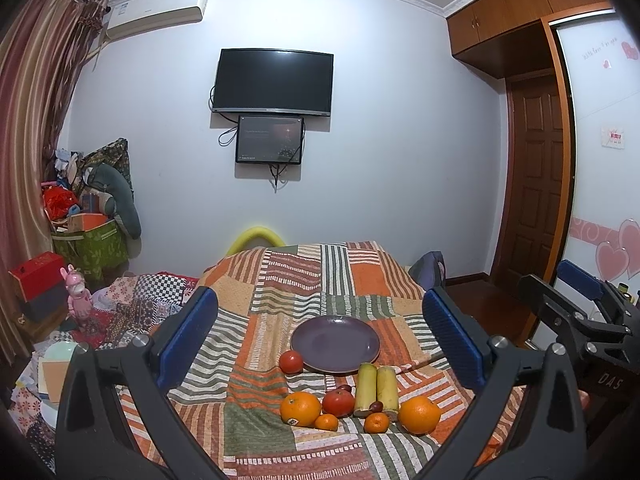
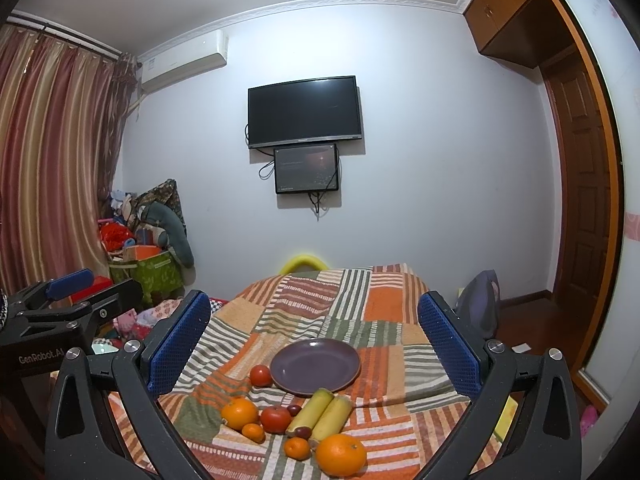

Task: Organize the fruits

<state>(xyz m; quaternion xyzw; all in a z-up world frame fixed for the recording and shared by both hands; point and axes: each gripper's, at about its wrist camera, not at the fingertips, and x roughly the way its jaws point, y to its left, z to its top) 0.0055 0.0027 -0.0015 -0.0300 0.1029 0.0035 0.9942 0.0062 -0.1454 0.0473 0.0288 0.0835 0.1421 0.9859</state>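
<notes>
Both your tongs are wide open and hold nothing. The left tongs (image 1: 320,336) and the right tongs (image 2: 314,336) hang side by side above the near end of the bed (image 1: 360,276), and the fruits lie straight ahead of them and lower down.

The purple plate (image 1: 335,344) sits past the fruits with nothing on it. A tomato (image 1: 291,361) touches its left rim. Closer to you are two bananas (image 1: 378,388) lying next to each other, with their long side pointing away from you toward the plate.

The big orange (image 2: 341,455) on the right is the fruit closest to your right tongs. The other big orange (image 1: 300,409) is more toward your left tongs. I think you could start with either one, and the plate looks like the place to put it
</notes>
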